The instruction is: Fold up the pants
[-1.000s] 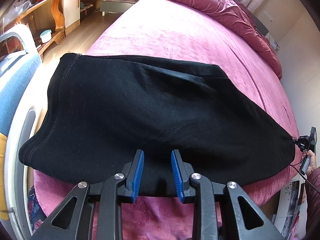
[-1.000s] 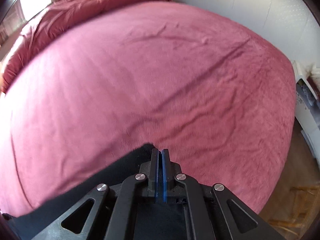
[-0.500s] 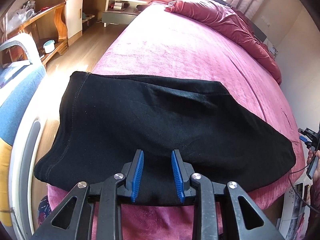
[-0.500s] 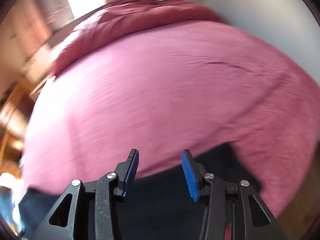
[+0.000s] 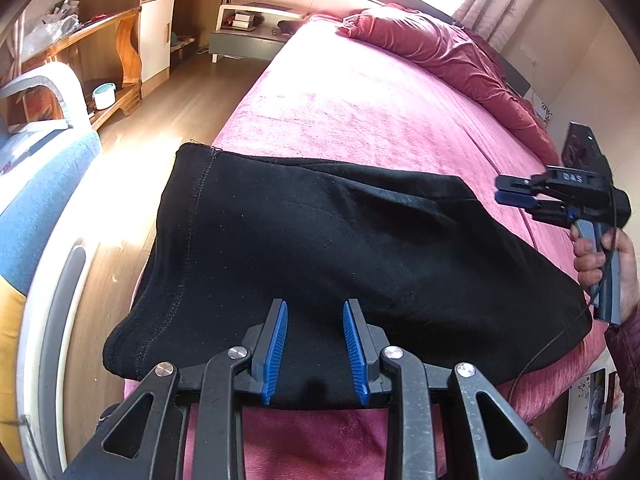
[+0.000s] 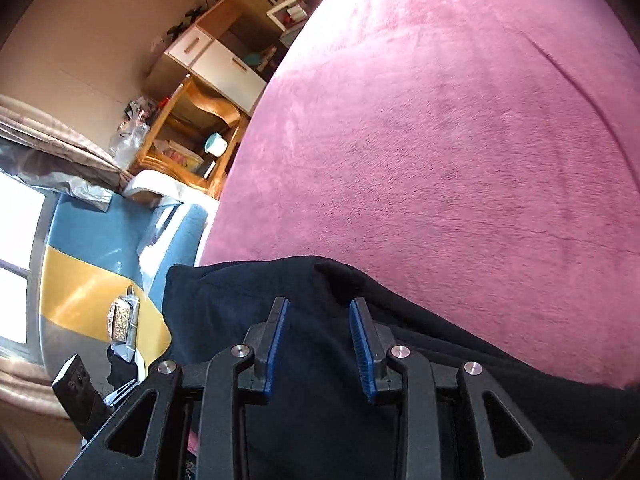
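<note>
Black folded pants lie flat across the near end of the pink bed. My left gripper hovers open over their near edge, with nothing between its blue pads. At the right of the left wrist view a hand holds my right gripper above the bed, past the far right side of the pants. In the right wrist view the right gripper looks down on the pants and the bed. Its jaws are closing, the pads still apart and empty.
A bunched red duvet lies at the head of the bed. Left of the bed are wooden floor, a wooden shelf unit, a low bedside table and a blue and yellow seat.
The right gripper let go of the pants' right corner, opened, and swung and rolled across toward the pants' middle. The corner dropped flat onto the bed. The left gripper drew back slightly.
</note>
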A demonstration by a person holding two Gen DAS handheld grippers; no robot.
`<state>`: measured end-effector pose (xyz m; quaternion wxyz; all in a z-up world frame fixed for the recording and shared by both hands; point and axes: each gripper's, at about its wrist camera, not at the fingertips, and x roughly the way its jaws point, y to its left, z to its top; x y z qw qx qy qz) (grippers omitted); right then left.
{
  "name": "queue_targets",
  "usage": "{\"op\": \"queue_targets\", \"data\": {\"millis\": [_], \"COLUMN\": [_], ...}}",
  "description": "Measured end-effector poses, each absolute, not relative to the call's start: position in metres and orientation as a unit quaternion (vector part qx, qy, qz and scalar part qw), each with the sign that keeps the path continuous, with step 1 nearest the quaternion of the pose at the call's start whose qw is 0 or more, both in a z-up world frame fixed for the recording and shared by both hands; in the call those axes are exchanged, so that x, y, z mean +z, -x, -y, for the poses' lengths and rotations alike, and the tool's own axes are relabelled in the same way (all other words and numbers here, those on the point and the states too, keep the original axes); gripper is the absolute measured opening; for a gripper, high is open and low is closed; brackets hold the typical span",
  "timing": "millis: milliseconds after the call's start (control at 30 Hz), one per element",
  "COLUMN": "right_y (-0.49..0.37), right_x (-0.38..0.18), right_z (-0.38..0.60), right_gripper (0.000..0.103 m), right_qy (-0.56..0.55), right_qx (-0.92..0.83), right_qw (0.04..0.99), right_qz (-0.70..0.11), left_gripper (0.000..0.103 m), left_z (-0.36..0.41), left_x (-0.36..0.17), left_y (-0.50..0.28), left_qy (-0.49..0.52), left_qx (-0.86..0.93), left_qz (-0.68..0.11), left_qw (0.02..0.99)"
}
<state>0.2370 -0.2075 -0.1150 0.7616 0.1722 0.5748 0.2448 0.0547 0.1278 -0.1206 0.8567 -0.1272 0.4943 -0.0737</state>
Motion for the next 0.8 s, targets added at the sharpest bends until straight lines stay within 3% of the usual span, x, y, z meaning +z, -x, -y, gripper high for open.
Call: {"op": "queue_targets", "data": {"millis": [200, 267, 300, 500, 633, 800], "right_y": [-0.261, -0.264, -0.264, -0.266, -0.277, -0.28], "right_x": [-0.144, -0.147, -0.146, -0.113, -0.142, -0.157], "right_z": [0.186, 0.179, 0.174, 0.18, 0.179, 0.168], "right_gripper": [0.034, 0.022, 0.007, 0.004, 0.004, 0.005], "right_qy": [-0.139, -0.13, -0.121, -0.125, -0.109, -0.092], "right_qx": [0.246, 0.248, 0.249, 0.228, 0.181, 0.158], "right_qw": [0.739, 0.735, 0.738, 0.791, 0.792, 0.797], "right_qz": [-0.612, -0.617, -0.616, -0.554, -0.573, -0.575], "left_gripper": [0.029, 0.029, 0.029, 0.029, 0.029, 0.029], "left_z": [-0.136, -0.137, -0.138, -0.142, -0.144, -0.159], "left_x": [-0.125, -0.126, -0.127, -0.129, -0.158, -0.155], "left_y": [-0.055, -0.055, -0.055, -0.056, -0.074, -0.078], "left_qy": [0.131, 0.131, 0.13, 0.121, 0.1, 0.152], "left_qx": [-0.081, -0.086, -0.089, -0.09, -0.048, -0.038], "left_qz": [-0.49, -0.488, -0.487, -0.485, -0.54, -0.536], "left_qw": [0.858, 0.859, 0.859, 0.862, 0.834, 0.83]}}
